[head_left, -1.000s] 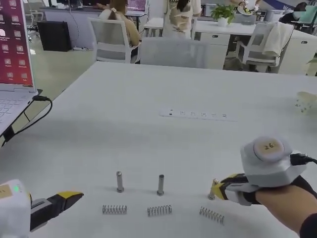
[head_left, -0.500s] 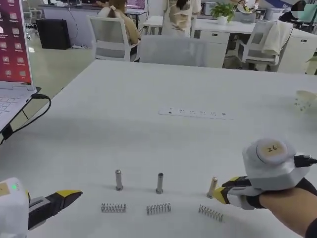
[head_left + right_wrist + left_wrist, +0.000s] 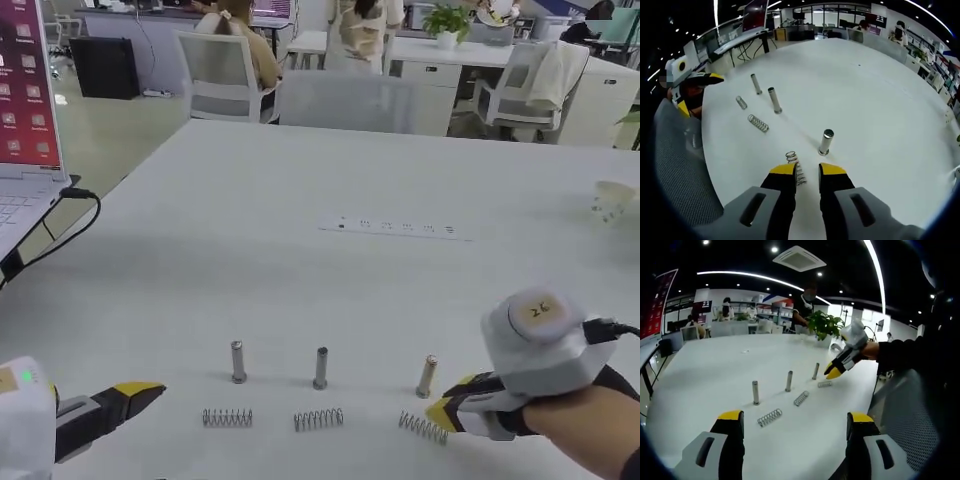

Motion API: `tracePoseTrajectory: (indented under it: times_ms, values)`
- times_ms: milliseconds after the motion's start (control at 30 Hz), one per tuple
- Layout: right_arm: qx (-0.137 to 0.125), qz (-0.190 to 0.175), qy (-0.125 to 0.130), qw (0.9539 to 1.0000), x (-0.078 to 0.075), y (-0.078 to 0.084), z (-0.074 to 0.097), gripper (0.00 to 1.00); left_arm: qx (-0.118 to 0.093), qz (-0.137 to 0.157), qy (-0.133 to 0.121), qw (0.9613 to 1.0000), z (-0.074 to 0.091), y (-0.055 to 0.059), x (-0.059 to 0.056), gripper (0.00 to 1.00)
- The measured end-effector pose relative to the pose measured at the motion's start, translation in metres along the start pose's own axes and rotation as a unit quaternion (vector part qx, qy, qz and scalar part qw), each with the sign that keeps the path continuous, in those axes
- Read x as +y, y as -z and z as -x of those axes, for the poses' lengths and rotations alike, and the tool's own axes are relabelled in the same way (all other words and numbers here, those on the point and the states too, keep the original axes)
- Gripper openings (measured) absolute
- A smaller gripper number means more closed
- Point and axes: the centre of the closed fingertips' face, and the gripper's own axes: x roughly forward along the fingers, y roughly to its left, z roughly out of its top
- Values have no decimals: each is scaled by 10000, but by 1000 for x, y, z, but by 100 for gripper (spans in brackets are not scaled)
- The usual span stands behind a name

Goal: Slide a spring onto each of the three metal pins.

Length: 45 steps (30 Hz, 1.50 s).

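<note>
Three metal pins stand upright in a row near the front edge: left pin (image 3: 238, 361), middle pin (image 3: 321, 368), right pin (image 3: 427, 376). A spring lies flat in front of each: left spring (image 3: 227, 417), middle spring (image 3: 318, 419), right spring (image 3: 422, 427). My right gripper (image 3: 442, 410) is low at the right spring's right end. In the right gripper view the jaws stand a little apart (image 3: 807, 170), with that spring (image 3: 795, 165) along the left jaw and the right pin (image 3: 825, 142) just ahead. My left gripper (image 3: 796, 417) is wide open and empty, short of the left spring (image 3: 769, 417).
A laptop (image 3: 20, 150) with a black cable (image 3: 70, 215) sits at the table's left edge. A power strip (image 3: 395, 227) is set into the tabletop farther back. A small cup (image 3: 612, 200) stands at the far right. Chairs and people are beyond the table.
My right gripper has drawn back from beside the right pin and dropped down to the right spring. The left gripper has stayed in place, open.
</note>
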Motion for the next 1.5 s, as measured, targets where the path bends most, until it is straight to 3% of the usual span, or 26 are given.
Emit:
tracePoseTrajectory:
  times_ms: [700,1067,1500]
  values:
    - [563,531,-258,9967,12,22,-8,13,43,21,33,10000,-1,1,-1,80]
    - [733,668,-346,9945,15,29,-11,10,71,21,38,10000,-1,2,-1,80]
    - [757,956,-333,9920,16,29,-10,9,120,6,95,9999,-2,5,-3,79]
